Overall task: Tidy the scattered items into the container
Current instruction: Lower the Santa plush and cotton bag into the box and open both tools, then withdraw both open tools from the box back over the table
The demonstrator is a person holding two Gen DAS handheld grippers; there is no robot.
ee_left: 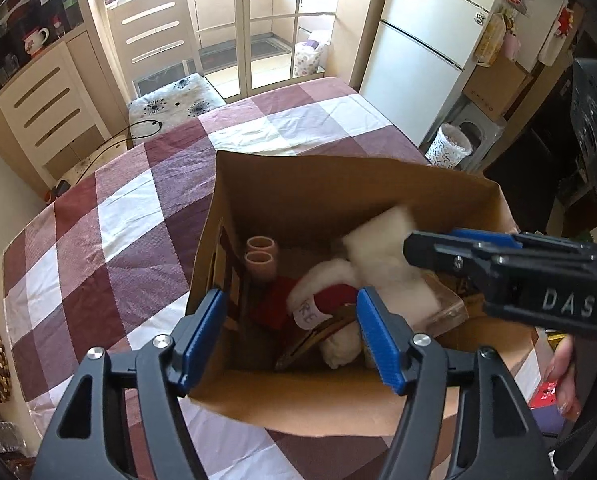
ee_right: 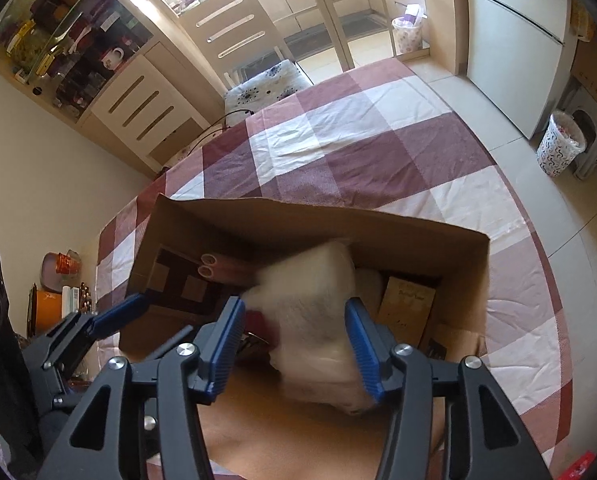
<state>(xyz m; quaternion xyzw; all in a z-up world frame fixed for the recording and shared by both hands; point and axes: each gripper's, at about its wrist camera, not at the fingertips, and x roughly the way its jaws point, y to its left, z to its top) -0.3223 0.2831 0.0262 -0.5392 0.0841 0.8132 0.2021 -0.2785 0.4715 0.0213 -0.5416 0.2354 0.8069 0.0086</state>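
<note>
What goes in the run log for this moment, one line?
stage: dropping into cardboard box | left gripper: open, empty, over box | right gripper: open, white plush item blurred between its jaws | pink cups inside

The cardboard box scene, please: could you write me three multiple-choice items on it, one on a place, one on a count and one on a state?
1. Where do the pink cups sit?
A. inside the box, by its left wall
B. on the tablecloth
C. on the chair

2. How many pink cups show?
A. one
B. two
C. four

3. How does the right gripper stand?
A. clamped on a cup
B. jaws apart, the white plush blurred between them
C. shut on nothing

Answers:
1 A, they stand on the box floor against that wall.
2 B, two round rims lie side by side.
3 B, the blue pads stand apart with the plush between.
</note>
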